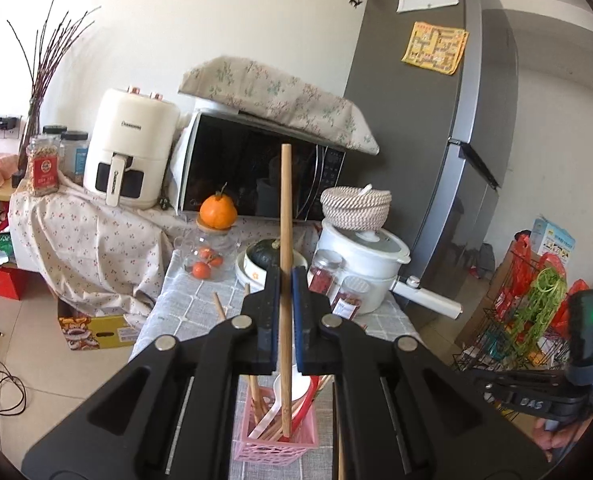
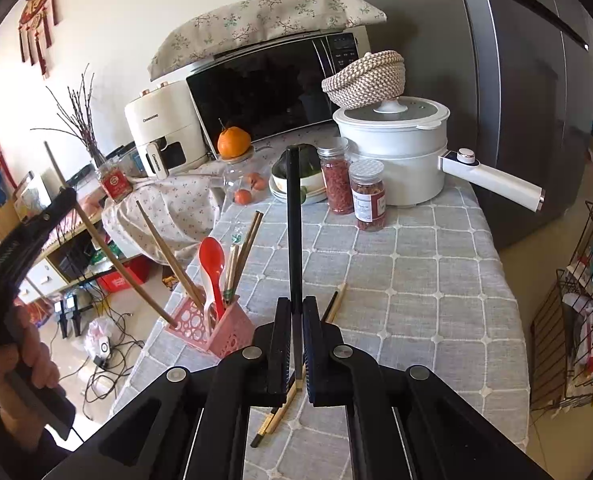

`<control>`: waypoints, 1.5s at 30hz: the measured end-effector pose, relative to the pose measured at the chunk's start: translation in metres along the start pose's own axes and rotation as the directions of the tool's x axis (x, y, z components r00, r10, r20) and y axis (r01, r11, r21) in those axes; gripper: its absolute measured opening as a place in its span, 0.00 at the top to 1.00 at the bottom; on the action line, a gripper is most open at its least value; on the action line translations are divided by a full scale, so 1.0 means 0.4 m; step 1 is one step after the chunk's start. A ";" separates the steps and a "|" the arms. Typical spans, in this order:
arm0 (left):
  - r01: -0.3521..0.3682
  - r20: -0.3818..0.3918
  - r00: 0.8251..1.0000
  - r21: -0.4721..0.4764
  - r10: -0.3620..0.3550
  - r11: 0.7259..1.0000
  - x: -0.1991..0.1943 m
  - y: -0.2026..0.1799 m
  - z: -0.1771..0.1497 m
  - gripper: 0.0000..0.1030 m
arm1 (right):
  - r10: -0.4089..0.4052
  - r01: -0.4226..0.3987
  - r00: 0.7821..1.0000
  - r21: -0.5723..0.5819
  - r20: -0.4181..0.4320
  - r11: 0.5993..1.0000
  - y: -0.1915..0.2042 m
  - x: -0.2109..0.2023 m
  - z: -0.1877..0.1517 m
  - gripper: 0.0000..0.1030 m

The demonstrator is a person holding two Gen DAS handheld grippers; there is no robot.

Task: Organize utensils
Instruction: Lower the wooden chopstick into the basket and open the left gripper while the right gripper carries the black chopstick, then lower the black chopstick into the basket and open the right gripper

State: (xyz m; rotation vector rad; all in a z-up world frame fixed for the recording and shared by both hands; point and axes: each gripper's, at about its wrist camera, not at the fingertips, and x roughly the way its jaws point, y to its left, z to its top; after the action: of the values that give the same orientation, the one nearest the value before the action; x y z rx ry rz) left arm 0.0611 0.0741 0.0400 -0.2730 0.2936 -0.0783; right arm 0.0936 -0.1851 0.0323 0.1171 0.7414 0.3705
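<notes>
Kitchen corner, bench under a grey checked cloth, microwave and white pot crowding its far edge. Left gripper is pinching a bamboo chopstick, tip already sitting inside the pink utensil basket at the bench's near-left edge, alongside a red spoon and other chopsticks. Right gripper is pressed on a black chopstick, holding it upright over the bench's near-middle; two more chopsticks are lying on the cloth beneath. Step in hand looks like dropping sticks into the basket. Next probably calls for the left to release, then the right to swing left over the basket and lower in.
</notes>
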 end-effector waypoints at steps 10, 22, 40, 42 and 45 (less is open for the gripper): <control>-0.067 -0.104 0.992 0.062 0.073 0.996 0.086 -0.014 -0.051 0.94 | 0.014 -0.014 1.000 0.005 0.016 1.000 -0.009 -0.020 -0.003 0.94; -0.060 -0.227 0.971 0.088 0.079 0.994 0.117 -0.031 -0.068 0.53 | 0.071 -0.071 0.997 0.007 0.044 0.997 0.014 -0.042 0.015 0.94; -0.073 -0.434 0.891 0.150 0.132 0.986 0.031 0.062 -0.117 0.22 | 0.211 -0.214 0.970 0.019 0.120 0.977 0.116 -0.022 0.077 0.94; -0.066 -0.460 0.879 0.139 0.124 0.988 0.026 0.081 -0.131 0.21 | 0.202 -0.206 0.972 0.015 0.123 0.979 0.121 -0.006 0.078 0.94; -0.060 -0.504 0.855 0.140 0.123 0.988 0.024 0.099 -0.158 0.21 | 0.185 -0.188 0.973 0.007 0.138 0.982 0.130 0.022 0.074 0.94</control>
State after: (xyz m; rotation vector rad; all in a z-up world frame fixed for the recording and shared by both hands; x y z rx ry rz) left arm 0.0528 0.0948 -0.0319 -0.1130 0.8319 -0.0726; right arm 0.1046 -0.1327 0.0605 0.2302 0.5999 0.5289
